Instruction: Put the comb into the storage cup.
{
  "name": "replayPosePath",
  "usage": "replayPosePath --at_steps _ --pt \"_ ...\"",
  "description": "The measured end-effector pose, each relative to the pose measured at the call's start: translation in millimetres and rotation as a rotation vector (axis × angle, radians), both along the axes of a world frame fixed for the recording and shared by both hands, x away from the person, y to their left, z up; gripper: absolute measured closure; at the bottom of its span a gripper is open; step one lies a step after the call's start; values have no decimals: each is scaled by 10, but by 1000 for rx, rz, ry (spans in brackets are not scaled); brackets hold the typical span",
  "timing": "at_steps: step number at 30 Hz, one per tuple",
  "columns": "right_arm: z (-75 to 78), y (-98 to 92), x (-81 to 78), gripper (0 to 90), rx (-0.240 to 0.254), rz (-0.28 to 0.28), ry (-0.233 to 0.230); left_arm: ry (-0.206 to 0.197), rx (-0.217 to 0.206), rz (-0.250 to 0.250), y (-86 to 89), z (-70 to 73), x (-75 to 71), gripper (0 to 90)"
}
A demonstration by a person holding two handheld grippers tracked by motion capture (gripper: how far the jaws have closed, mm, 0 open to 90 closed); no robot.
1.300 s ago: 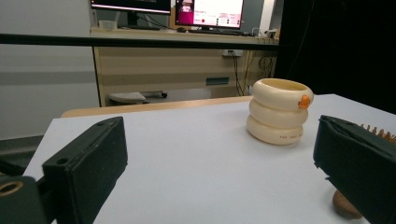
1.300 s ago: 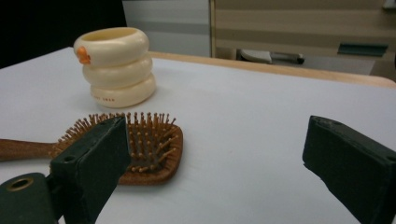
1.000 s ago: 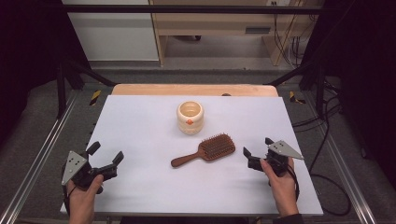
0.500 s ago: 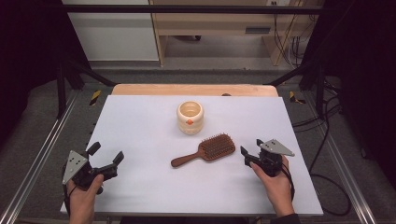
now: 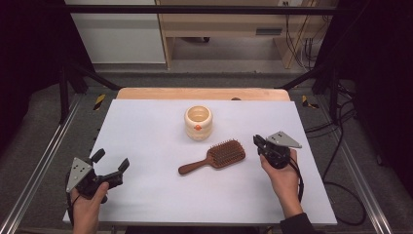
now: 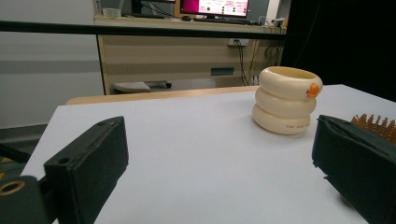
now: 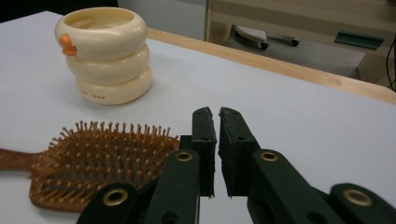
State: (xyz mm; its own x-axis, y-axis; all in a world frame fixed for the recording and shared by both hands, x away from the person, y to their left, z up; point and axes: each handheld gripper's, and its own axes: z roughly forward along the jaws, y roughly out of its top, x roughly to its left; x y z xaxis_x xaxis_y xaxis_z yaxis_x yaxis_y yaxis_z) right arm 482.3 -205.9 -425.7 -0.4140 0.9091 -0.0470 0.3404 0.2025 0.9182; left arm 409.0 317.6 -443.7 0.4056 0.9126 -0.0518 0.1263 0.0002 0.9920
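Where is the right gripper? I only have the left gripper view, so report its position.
Observer: In the high view, the right gripper sits just right of the hairbrush head, with a small gap between them.
Operator: Tell me how its jaws stand.
Observer: They have just been closing and are shut, with nothing between them.
Operator: Give me the handle's direction.
Observer: The handle points to the near left, toward the left gripper.
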Motion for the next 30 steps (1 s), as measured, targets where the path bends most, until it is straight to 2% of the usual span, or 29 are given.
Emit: replayPosePath --at_steps 1,2,4,5,6,8,11,13,17,19,20,21,30 --pt "36 27 73 866 -15 0 8 1 0 1 -1 -1 -2 37" --pt "36 27 73 882 -15 0 8 1 1 1 -1 -1 -4 37" --pt "70 64 196 900 -22 -12 41 -1 2 6 -3 -4 -4 39" --pt "70 64 196 900 -22 -12 41 -1 2 10 -3 -6 -1 39" --pt "69 75 285 900 -19 -21 64 -2 0 13 -4 -6 4 42" --pt "45 85 368 900 -8 -20 96 -1 0 14 -6 -8 10 42" --pt "-31 99 429 900 11 -22 112 3 5 11 -11 -19 6 42" --pt "-61 95 442 900 14 -27 109 4 4 10 -8 -19 6 42" --pt "-162 101 485 900 15 -21 151 7 1 14 3 -18 11 42" --pt "-247 105 524 900 18 -14 189 5 -5 14 8 -13 7 42" --pt "-247 105 524 900 18 -14 189 5 -5 14 8 -13 7 42" --pt "-293 115 538 900 4 -8 217 8 -2 15 11 -16 8 42" --pt "-395 173 568 900 -30 6 278 10 -2 15 10 -16 3 42"
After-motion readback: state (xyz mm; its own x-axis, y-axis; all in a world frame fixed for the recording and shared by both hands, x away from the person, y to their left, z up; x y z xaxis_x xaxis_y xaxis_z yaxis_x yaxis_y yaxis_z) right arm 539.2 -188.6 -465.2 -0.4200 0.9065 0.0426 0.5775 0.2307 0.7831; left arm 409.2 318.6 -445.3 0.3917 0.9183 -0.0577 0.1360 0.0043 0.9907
